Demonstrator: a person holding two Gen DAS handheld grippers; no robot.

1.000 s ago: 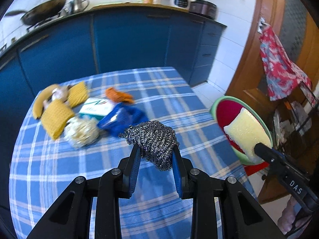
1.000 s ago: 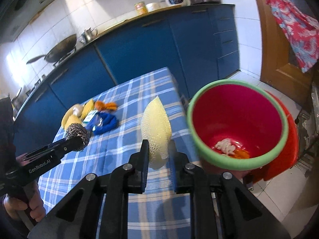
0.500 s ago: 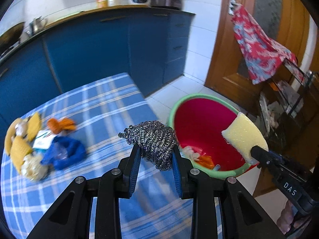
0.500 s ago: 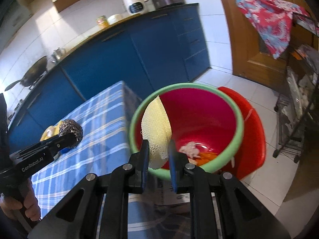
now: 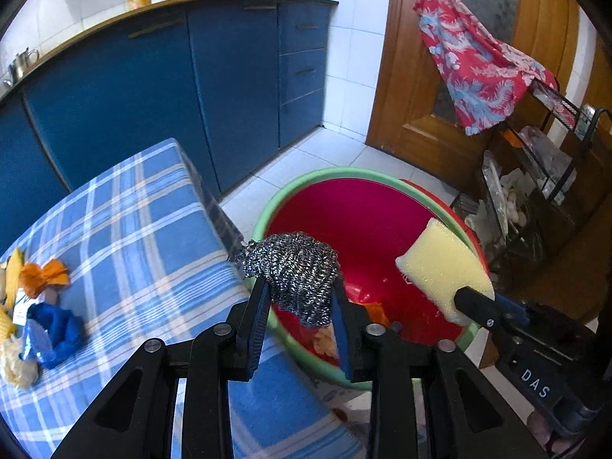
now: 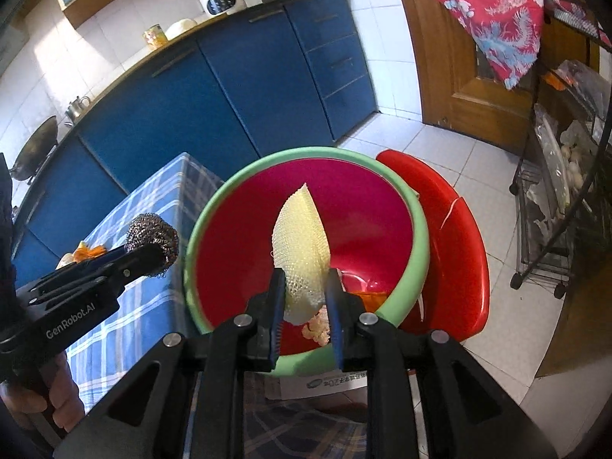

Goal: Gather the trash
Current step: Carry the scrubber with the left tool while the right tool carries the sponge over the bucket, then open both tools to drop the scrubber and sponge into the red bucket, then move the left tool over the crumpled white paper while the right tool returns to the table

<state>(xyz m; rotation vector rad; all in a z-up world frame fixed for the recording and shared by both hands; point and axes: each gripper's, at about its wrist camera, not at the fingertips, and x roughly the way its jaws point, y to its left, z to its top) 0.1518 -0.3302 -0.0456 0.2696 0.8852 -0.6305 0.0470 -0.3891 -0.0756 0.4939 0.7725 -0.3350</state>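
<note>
My left gripper [image 5: 300,298] is shut on a steel wool scrubber [image 5: 294,267] and holds it over the near left rim of the red basin with a green rim [image 5: 290,191]. My right gripper [image 6: 304,290] is shut on a yellow sponge [image 6: 302,244] and holds it above the inside of the basin [image 6: 419,244]. The sponge [image 5: 440,267] and right gripper [image 5: 489,310] also show in the left wrist view. The scrubber [image 6: 153,237] and left gripper [image 6: 145,254] show in the right wrist view. Orange and pale scraps [image 6: 367,298] lie in the basin's bottom.
The blue checked table [image 5: 153,237] holds orange [image 5: 42,275], blue [image 5: 53,332] and yellow trash at its left. A red stool [image 6: 459,244] stands under the basin. Blue cabinets [image 5: 172,95], a wooden door [image 5: 401,76] and a wire rack [image 6: 566,199] surround the spot.
Both grippers have swung right, away from the table. The scrubber and the sponge are now over the basin instead of over the tablecloth.
</note>
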